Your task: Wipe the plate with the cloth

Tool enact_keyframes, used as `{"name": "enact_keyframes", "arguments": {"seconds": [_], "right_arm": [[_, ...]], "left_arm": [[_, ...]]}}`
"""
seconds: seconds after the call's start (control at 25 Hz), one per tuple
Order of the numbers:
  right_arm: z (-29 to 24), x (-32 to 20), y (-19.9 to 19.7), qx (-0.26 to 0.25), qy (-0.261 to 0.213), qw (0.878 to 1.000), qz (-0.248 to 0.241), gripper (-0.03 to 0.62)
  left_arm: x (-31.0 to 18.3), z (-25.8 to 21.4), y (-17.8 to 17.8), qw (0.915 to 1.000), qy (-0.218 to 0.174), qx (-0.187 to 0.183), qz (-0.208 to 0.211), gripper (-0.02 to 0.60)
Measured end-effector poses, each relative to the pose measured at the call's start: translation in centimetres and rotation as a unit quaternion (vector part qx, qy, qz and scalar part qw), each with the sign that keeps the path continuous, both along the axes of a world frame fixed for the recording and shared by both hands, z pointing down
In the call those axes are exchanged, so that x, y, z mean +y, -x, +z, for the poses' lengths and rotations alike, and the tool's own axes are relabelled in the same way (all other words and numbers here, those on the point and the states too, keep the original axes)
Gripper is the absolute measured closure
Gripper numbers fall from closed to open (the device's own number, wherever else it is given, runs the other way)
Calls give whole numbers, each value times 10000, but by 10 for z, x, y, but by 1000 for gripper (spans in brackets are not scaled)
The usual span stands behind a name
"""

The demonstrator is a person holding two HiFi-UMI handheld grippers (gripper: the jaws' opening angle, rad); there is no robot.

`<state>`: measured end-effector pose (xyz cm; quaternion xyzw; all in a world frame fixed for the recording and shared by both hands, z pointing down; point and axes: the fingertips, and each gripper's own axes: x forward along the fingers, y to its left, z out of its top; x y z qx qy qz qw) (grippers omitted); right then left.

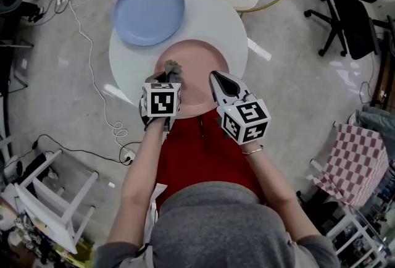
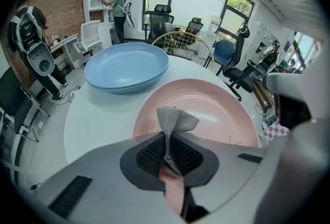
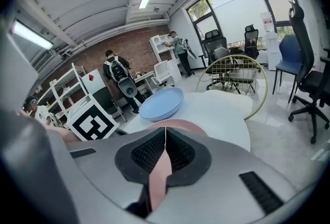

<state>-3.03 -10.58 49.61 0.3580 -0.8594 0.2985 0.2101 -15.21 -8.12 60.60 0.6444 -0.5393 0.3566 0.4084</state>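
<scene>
Grey cloth [image 2: 175, 120] is pinched in left tool [image 2: 166, 138], jaws shut on it w/ a tuft left past the tips, prob. for rubbing the pink plate [image 2: 216, 104] just beneath. Right tool [image 3: 165, 132] is closed, empty, held over the plate's edge.

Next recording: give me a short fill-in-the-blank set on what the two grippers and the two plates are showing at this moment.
1. The left gripper is shut on a grey ____.
2. The near plate, below that gripper, is ____ in colour.
3. The right gripper has its jaws ____, with nothing between them.
4. The far plate on the white table is ____ in colour.

Missing words: cloth; pink; shut; blue.
</scene>
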Motion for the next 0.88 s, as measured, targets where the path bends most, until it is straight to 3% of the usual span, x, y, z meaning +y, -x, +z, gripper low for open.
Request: {"name": "enact_keyframes", "arguments": {"seconds": [0.28,0.52,0.68,0.88], "right_arm": [[-1,10,1,144,-51,9997,186,565],[-9,8,-30,170,-201,9960,859,565],[-12,14,-50,243,-272,9936,1071,565],[-16,25,-71,362,-360,9918,1172,565]], "left_arm": [[13,-13,25,9997,-199,-32,-131,548],[18,-32,35,9978,-614,-45,-228,548],[18,-51,23,9951,-918,270,-265,548],[16,-63,-10,9937,-987,537,-45,548]]}}
